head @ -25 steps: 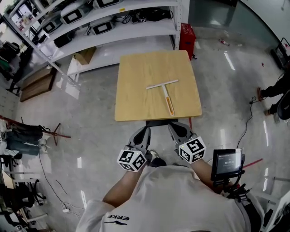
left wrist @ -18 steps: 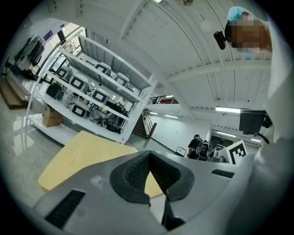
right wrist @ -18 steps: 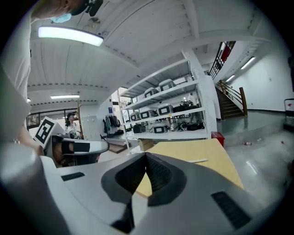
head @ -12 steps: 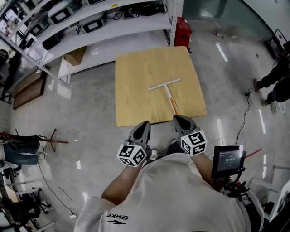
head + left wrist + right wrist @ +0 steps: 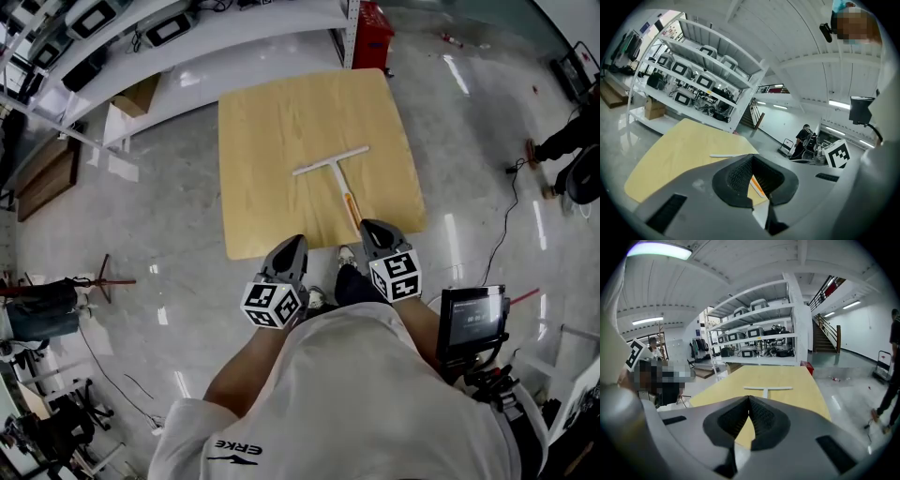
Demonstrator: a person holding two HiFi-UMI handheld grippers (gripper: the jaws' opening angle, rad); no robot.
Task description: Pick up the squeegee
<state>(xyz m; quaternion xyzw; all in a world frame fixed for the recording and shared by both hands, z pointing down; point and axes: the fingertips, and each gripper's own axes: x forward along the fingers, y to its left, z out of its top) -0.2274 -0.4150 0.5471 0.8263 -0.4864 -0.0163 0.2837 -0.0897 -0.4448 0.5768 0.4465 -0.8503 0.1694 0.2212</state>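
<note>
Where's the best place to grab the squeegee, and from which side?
Take the squeegee by its handle, near the orange end, coming from the near edge of the table with the right claw. It lies flat with the blade far and the handle pointing toward that claw, which is shut now.

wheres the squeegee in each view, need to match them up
Head view: squeegee right of centre on the table, blade toward the top, handle toward the bottom of the picture.
Left gripper view: squeegee just left of centre, near the table's right edge.
Right gripper view: squeegee at centre, blade crosswise.
Shared landmark: the white shelving rack beyond the table.
</note>
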